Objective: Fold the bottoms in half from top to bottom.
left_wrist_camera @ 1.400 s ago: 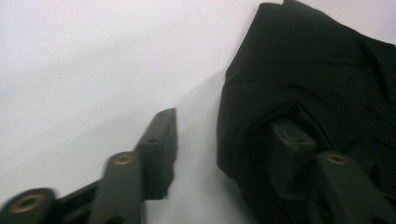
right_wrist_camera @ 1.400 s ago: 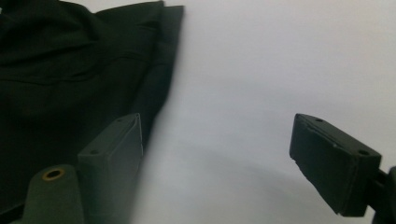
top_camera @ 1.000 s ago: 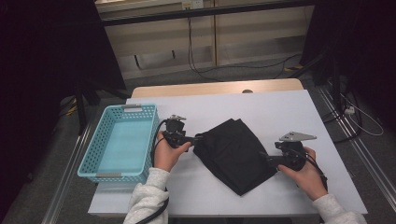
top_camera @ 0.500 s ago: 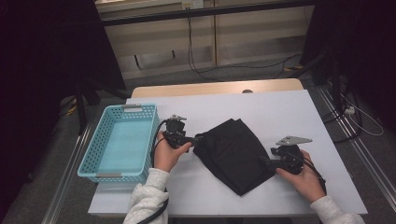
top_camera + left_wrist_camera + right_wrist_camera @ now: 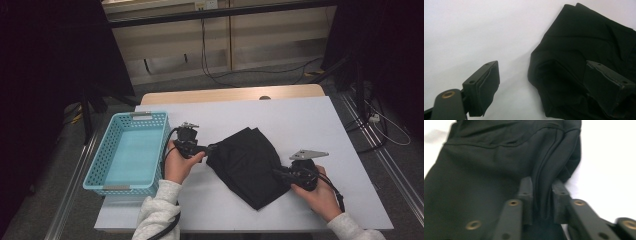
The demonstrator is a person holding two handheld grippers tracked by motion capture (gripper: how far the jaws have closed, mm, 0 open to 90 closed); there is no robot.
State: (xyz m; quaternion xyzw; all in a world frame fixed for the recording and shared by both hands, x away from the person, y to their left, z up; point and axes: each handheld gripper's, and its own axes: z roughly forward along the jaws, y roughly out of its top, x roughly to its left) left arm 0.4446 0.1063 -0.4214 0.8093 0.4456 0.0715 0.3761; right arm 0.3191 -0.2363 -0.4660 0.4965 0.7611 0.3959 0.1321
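Black folded cloth (image 5: 247,165), right gripper (image 5: 541,202) fingers just closed pinching its fold, left gripper (image 5: 541,82) fingers spread, one blurred over its edge

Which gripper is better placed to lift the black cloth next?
Right. The right gripper has just been closing, its jaws already pinching a fold of the black cloth; the left gripper stands open at its edge.
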